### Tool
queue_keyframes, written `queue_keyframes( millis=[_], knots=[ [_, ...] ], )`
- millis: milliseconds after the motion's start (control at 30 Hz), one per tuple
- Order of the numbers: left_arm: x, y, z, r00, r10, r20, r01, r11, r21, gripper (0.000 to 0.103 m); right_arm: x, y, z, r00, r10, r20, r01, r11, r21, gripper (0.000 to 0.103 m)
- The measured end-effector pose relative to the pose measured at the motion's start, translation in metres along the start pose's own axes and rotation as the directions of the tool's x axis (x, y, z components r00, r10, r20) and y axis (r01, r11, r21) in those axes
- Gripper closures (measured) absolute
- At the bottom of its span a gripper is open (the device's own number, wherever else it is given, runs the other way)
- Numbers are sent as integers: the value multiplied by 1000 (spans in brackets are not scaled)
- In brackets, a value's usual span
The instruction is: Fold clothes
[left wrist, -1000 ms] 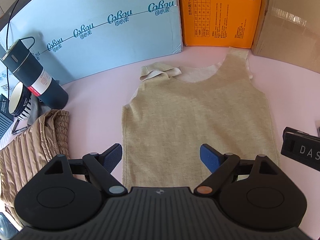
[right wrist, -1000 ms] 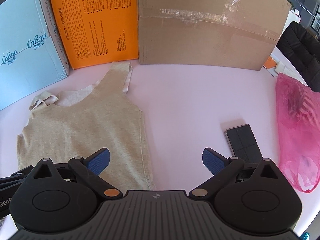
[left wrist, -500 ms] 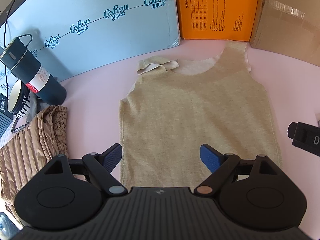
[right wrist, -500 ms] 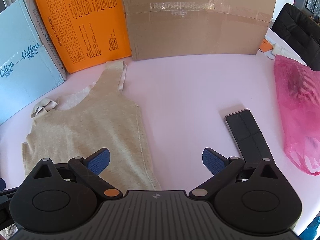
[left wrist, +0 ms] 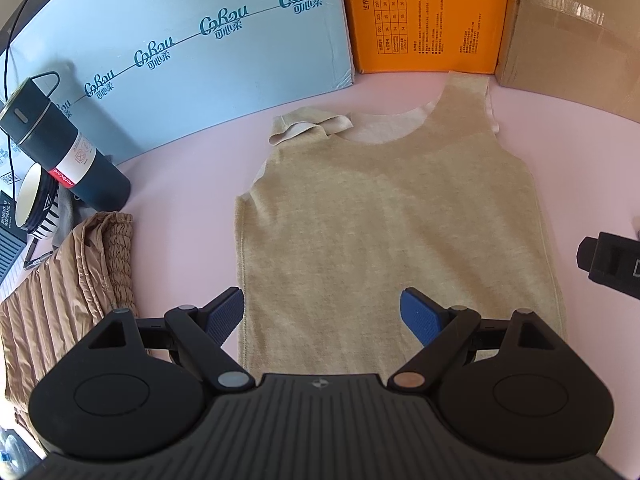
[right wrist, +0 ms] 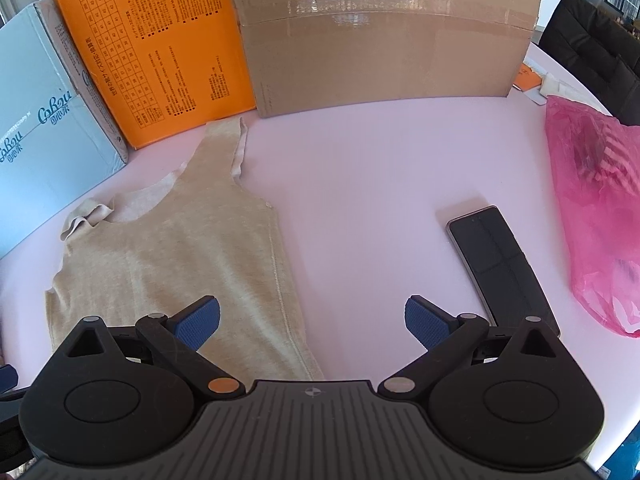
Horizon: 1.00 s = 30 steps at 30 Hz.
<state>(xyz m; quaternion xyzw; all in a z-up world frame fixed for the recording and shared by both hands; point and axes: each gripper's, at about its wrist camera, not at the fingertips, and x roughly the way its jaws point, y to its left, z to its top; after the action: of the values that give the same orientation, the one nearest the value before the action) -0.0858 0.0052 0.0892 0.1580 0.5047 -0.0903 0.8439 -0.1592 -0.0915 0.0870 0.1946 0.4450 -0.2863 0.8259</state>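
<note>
A beige sleeveless top (left wrist: 384, 216) lies flat on the pink table, neck away from me, its left strap folded over (left wrist: 308, 128). My left gripper (left wrist: 322, 316) hovers open above the top's lower hem, nothing between its blue pads. In the right wrist view the same top (right wrist: 180, 264) lies at the left. My right gripper (right wrist: 312, 320) is open over the top's right lower corner and bare table. Part of the right gripper's body (left wrist: 612, 260) shows at the right edge of the left wrist view.
A blue box (left wrist: 180, 52), an orange box (right wrist: 152, 52) and a brown carton (right wrist: 380, 32) stand along the back. A dark flask (left wrist: 64, 144), a striped cup (left wrist: 40, 204) and a tan quilted garment (left wrist: 60, 300) sit left. A phone (right wrist: 500, 268) and pink bag (right wrist: 596, 208) lie right.
Both grippers have drawn back slightly toward the top's hem, so the top and boxes shifted up in view. The right view has swung right. Both stay open.
</note>
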Motion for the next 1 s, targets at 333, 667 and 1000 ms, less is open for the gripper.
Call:
queue_keyframes(
  millis=[333, 667, 1000],
  knots=[
    [-1, -2, 0, 1000, -3, 1, 3, 1000, 8, 19, 1, 0, -1, 1000, 0, -1, 0, 1000, 1, 1],
    [-4, -7, 0, 998, -59, -14, 60, 996, 60, 19, 4, 0, -2, 1000, -1, -15, 1, 1000, 5, 1],
    [-4, -11, 0, 992, -121, -37, 124, 989, 77, 19, 6, -3, -5, 1000, -10, -16, 10, 1000, 21, 1]
  ],
)
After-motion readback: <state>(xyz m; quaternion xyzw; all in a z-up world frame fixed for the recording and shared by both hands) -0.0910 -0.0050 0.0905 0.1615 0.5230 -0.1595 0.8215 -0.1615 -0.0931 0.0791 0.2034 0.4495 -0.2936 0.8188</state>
